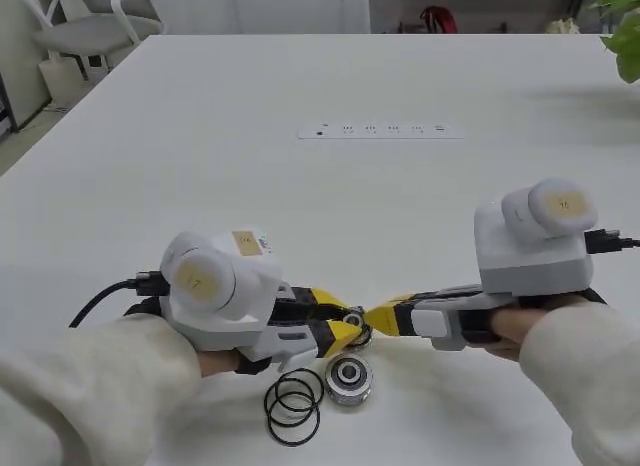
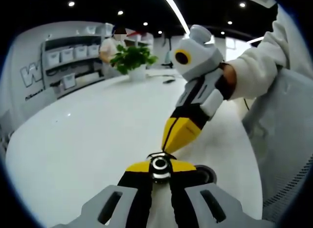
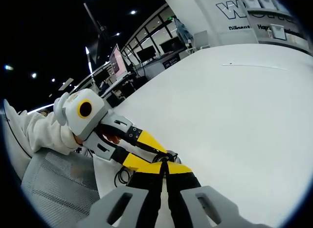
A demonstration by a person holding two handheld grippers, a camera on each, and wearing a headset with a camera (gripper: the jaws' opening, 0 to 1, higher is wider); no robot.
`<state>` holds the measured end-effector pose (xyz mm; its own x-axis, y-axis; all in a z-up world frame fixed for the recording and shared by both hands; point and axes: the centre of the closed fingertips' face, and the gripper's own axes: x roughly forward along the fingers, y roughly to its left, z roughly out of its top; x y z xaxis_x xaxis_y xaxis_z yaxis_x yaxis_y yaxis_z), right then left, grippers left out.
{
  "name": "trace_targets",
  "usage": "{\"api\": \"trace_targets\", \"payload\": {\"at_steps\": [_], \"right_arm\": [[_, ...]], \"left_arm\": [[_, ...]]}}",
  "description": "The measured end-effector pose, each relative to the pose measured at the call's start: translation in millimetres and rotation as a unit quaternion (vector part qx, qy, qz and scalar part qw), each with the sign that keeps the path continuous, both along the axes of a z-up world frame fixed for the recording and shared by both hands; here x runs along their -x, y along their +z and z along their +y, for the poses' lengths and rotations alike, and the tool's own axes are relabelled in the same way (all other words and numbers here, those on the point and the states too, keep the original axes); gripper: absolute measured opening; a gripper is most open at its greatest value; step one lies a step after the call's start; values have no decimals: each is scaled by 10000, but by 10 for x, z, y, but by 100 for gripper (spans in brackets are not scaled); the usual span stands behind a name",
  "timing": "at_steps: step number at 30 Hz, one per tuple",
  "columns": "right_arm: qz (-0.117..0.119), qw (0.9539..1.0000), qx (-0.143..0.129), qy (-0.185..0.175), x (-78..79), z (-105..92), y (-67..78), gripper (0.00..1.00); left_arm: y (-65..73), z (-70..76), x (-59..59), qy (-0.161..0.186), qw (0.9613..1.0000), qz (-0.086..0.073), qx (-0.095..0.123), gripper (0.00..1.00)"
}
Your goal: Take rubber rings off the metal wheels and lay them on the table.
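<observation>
Rubber rings (image 1: 293,401) lie lower centre; left tool (image 1: 346,332) grips a metal wheel (image 2: 160,165). Right tool (image 3: 166,164), clenched at its rim, should peel outward.

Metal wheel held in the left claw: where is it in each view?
Head view: metal wheel low centre, where left claw meets right claw.
Left gripper view: bottom centre, clamped in the left claw.
Right gripper view: lower centre, at the right claw's tip.
Shared landmark: the white table under it.
</observation>
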<state>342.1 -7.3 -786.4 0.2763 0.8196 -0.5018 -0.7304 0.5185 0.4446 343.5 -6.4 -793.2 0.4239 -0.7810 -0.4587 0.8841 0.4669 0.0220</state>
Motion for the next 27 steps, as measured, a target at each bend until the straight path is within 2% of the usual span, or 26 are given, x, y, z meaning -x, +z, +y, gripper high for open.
{"api": "trace_targets", "payload": {"at_steps": [27], "right_arm": [[2, 9999, -140, 37, -23, 18, 26, 0]], "left_arm": [[6, 1, 3, 20, 10000, -3, 73, 14]]}}
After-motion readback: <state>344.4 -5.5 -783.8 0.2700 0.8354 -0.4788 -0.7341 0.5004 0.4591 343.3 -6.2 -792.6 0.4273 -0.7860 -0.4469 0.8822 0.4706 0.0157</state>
